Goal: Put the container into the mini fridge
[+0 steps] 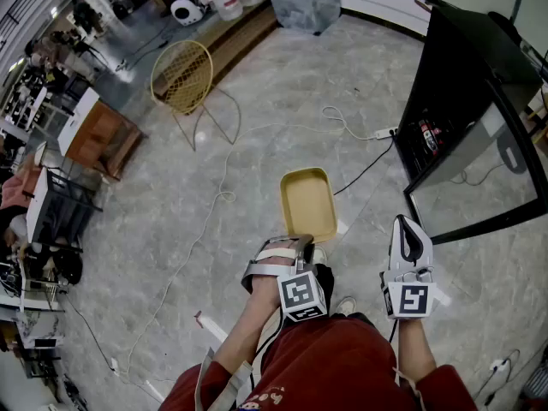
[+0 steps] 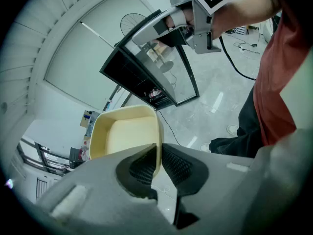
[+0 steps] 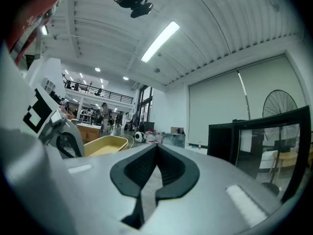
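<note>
Pale yellow container [image 1: 308, 204], an open rectangular tub, sits at the centre of the head view, held above the grey floor [image 1: 257, 144] with its hollow facing up. It lies left of the mini fridge and well apart from it.

Left gripper [image 2: 159, 153]: its jaws stand narrow and clamp the near wall of the container, one ribbed pad inside the tub and one outside. In the left gripper view the tub fills the middle left of the frame, just above the jaws.

Right gripper [image 3: 156, 148]: its jaws are closed together with nothing between them. In the head view it hangs at lower right, beside the left gripper and apart from the container.

Mini fridge [image 1: 462, 118]: a black cabinet at the right edge of the head view. Its glass door [image 1: 479, 191] is swung open, and red cans show on a shelf inside.

Surroundings: a white cable [image 1: 224, 182] trails across the floor. A yellow wire chair [image 1: 182, 75] stands at upper left. The person's red garment [image 1: 342, 371] fills the lower edge.
</note>
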A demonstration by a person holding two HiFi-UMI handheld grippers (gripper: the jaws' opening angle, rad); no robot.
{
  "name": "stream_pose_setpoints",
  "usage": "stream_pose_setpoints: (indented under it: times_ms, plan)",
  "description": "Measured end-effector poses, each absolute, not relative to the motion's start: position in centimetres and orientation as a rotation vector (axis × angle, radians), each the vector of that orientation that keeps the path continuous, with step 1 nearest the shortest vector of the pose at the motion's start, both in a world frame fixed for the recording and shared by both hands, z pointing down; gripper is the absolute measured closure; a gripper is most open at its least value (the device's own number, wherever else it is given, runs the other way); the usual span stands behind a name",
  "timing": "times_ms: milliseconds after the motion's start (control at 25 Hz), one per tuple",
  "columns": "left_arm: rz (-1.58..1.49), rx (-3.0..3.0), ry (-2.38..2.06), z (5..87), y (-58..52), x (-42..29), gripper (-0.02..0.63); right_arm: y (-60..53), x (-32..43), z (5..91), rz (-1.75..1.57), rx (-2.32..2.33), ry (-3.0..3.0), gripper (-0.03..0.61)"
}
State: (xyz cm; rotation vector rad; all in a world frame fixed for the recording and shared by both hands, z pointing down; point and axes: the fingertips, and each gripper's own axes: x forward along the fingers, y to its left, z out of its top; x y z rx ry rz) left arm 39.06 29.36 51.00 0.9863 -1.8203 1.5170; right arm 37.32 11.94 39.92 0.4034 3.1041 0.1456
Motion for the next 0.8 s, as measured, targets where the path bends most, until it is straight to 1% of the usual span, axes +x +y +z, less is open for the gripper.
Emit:
stream_pose_setpoints:
  times_ms: [200, 400, 560, 800]
  plan:
    - [1.503, 0.97, -1.856, 50.6, 27.9, 43.0, 0.58, 10.6, 41.8, 39.7, 0.137, 0.391, 3.096, 0.578]
    - [1.51, 0.973, -1.868, 49.9, 26.7, 45.3, 0.578, 10.0, 44.3, 39.4, 0.13, 0.392, 3.09, 0.578]
    - [1.498, 0.976, -1.868, 50.2, 26.2, 45.8, 0.58, 9.8, 44.8, 39.6, 0.123, 0.402, 3.092, 0.578]
    - [1.484, 0.98, -1.865, 51.0, 26.2, 44.8, 0.578, 9.6, 43.5, 40.3, 0.055, 0.405, 3.107, 0.577]
